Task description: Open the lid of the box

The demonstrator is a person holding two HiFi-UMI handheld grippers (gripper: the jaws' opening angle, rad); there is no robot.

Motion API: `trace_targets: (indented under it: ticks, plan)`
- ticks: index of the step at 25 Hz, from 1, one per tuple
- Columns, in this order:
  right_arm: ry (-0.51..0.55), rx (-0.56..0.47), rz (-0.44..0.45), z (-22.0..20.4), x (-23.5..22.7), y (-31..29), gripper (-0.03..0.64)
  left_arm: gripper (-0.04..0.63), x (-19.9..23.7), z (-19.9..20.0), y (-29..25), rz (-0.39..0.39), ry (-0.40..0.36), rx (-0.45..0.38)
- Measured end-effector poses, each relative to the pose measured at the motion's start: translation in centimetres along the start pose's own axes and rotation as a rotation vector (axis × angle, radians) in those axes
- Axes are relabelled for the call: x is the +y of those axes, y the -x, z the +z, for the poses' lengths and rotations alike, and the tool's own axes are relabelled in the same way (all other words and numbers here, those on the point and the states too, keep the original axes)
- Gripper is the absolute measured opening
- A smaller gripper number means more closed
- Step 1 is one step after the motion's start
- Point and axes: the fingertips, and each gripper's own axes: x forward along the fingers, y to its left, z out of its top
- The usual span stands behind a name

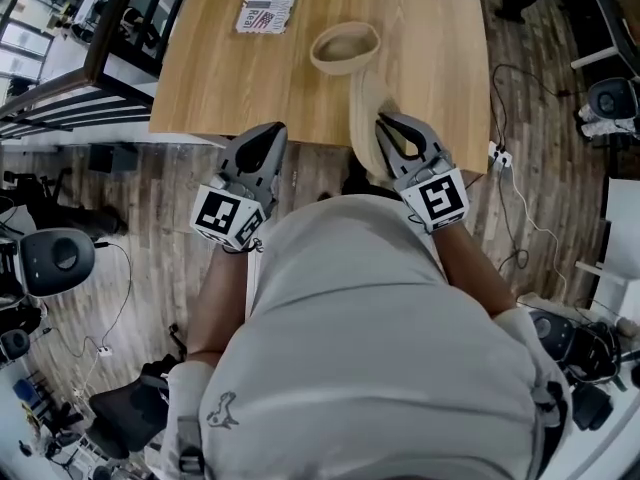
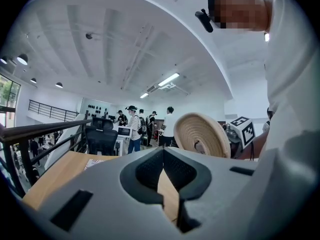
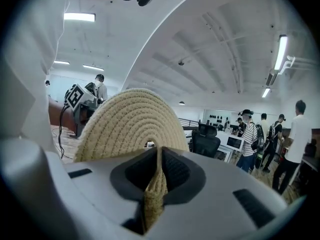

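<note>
Torso [image 1: 370,318] fills foreground. Right gripper [image 1: 385,121] pinches woven lid [image 1: 366,108] by rim; lid on edge, lifted clear of box [image 1: 340,65]. Box sits open on table [image 1: 220,78]. Left gripper [image 1: 274,128] closed, empty. Opening looks done; only setting lid down left, I'd judge.

The flat packet [image 1: 267,5] shows a heading that reads roughly "JUSTOR"; its other print is unreadable
</note>
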Motion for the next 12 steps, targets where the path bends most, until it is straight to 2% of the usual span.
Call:
trace_targets:
  ticks: [6,12]
  plan:
    - [-0.006,0.021,-0.005,0.3,-0.3,0.8,0.034,0.006,-0.9,0.2,0.2,-0.030,0.010,0.013]
    - [-0.006,0.029,0.010,0.5,-0.8,0.7,0.034,0.006,-0.6,-0.1,1.2,0.007,0.019,0.010]
